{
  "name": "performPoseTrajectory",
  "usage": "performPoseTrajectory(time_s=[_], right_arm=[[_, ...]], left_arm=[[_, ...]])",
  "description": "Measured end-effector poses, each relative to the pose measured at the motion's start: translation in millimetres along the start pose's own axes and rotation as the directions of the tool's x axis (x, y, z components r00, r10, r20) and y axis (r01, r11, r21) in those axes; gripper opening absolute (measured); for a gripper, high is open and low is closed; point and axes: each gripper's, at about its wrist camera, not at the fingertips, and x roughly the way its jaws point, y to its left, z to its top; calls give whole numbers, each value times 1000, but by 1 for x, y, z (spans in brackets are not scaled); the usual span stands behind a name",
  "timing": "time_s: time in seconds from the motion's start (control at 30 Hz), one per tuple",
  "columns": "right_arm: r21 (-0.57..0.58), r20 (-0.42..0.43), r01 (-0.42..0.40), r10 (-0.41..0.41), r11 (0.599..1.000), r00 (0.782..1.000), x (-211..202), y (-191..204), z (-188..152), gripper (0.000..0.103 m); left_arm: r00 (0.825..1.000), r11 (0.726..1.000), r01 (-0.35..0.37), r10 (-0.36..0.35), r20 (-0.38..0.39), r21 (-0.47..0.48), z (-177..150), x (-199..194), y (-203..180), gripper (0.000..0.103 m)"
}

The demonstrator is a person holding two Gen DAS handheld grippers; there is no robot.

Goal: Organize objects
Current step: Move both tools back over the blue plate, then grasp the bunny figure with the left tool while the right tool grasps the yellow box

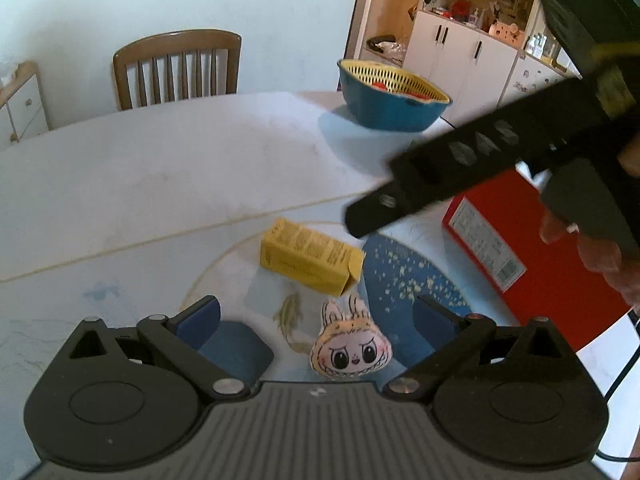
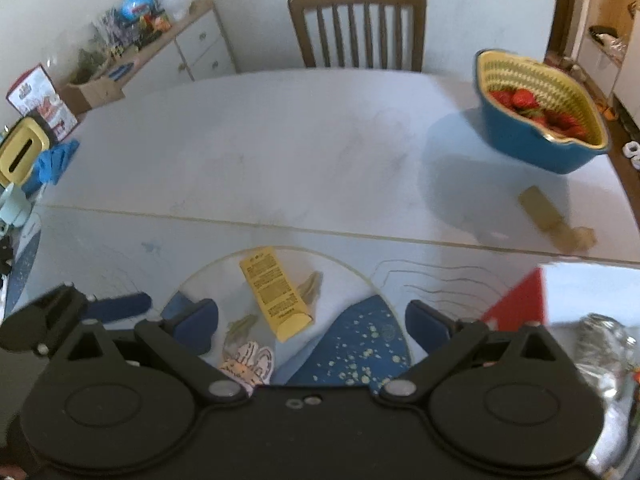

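White table (image 2: 280, 152) w/ yellow box (image 2: 276, 292), strawberry colander (image 2: 540, 120), chair (image 2: 358, 24) behind; both claws (image 1: 316, 320) (image 2: 312, 320) apart, empty.

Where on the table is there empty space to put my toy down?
The big bare stretch of table between the wooden chair and the seam line, left of the strawberry bowl, is free. It is crowded nearer the tongs: yellow box, bunny plush and red box sit close together.

Plush toy (image 2: 248, 364) half behind the right claw's body; red box (image 2: 516, 300) edge-cropped, blurred.
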Motion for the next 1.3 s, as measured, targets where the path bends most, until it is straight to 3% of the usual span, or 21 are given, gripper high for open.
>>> performPoseTrajectory(time_s=[0.33, 0.7, 0.8, 0.9, 1.07, 1.1, 1.23, 1.3], right_arm=[[-40, -86, -2, -1, 999, 996, 47, 18, 9, 95], [-137, -102, 14, -28, 990, 994, 64, 37, 6, 77], [-159, -111, 19, -37, 987, 993, 67, 41, 5, 67], [-170, -115, 32, -52, 985, 992, 71, 43, 5, 64], [-196, -111, 58, -80, 979, 991, 75, 49, 3, 50], [-204, -105, 63, -86, 977, 991, 75, 50, 3, 44], [-216, -103, 77, -101, 973, 990, 77, 52, 3, 37], [-214, -97, 83, -106, 973, 990, 76, 52, 2, 31]], left_arm=[[999, 999, 9, -7, -38, 31, -16, 26, -15, 103], [999, 996, -23, 27, -38, 89, -25, 36, -28, 102], [999, 995, -12, 15, -36, 101, -25, 35, -31, 96], [999, 994, -13, 18, -41, 112, -25, 36, -33, 86], [999, 993, -18, 24, -42, 120, -24, 35, -35, 65], [999, 992, -21, 27, -44, 127, -24, 34, -36, 63], [998, 990, -38, 45, -45, 134, -24, 34, -38, 53], [998, 990, -39, 46, -49, 137, -23, 33, -38, 53]])
